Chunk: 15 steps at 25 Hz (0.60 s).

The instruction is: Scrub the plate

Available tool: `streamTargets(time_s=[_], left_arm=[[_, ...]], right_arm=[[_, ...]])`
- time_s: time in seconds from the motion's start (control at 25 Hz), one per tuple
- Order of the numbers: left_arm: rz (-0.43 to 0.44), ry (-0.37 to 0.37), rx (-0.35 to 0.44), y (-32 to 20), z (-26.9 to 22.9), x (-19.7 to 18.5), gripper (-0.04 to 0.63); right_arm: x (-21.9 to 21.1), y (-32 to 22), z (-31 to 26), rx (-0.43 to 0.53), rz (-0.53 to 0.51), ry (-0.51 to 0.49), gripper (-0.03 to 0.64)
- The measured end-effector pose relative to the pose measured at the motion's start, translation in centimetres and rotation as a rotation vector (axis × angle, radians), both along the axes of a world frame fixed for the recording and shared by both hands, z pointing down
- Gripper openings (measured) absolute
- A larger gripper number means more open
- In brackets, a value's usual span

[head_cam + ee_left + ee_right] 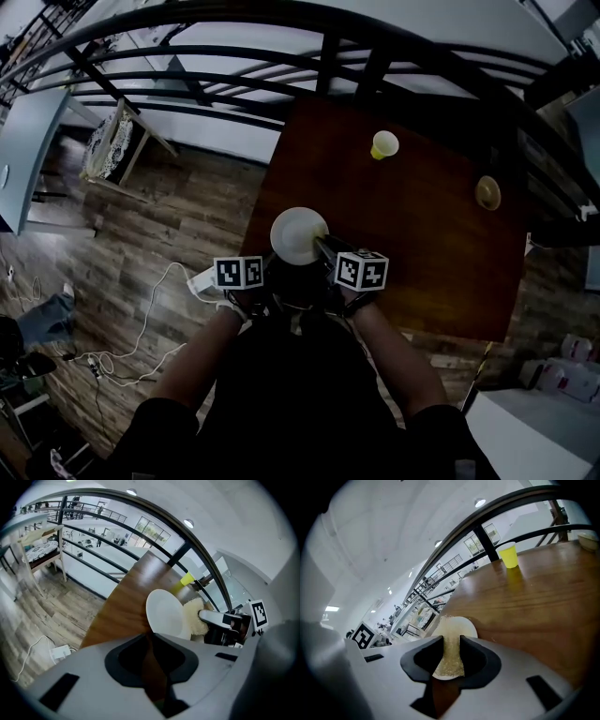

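A white plate (298,234) stands tilted on edge above the near left part of the brown table (422,244). My left gripper (267,270) is shut on the plate's lower rim; in the left gripper view the plate (165,613) rises just beyond the jaws of the left gripper (152,637). My right gripper (328,251) is shut on a pale yellow sponge (451,653), which presses against the plate's face (461,624). From the left gripper view the sponge (196,616) sits against the plate's right side, with the right gripper (213,618) behind it.
A yellow cup (384,144) stands near the table's far edge, and a small tan bowl (487,192) at the far right. A black railing (328,56) runs beyond the table. A white power strip (202,279) with cables lies on the wooden floor at left.
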<state>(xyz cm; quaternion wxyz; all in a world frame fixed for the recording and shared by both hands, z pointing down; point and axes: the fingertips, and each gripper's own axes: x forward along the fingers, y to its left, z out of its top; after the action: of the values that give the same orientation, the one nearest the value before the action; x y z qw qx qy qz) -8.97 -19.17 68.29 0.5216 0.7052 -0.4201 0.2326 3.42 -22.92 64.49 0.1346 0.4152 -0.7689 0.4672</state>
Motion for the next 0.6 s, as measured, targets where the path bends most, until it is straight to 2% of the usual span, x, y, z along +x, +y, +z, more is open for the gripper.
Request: streamTargets(time_s=[0.28,0.6], left_arm=[[-0.012,0.014,-0.003,-0.2,-0.1,0.4,0.054],[-0.019,0.097,0.006,-0.6,-1.2,1.9,0.054]], right_arm=[[1.6,-0.4,-0.5,0.011,0.034,0.002,0.118],[-3.5,0.8,-0.7,0.007,-0.082,-0.020,0.118]])
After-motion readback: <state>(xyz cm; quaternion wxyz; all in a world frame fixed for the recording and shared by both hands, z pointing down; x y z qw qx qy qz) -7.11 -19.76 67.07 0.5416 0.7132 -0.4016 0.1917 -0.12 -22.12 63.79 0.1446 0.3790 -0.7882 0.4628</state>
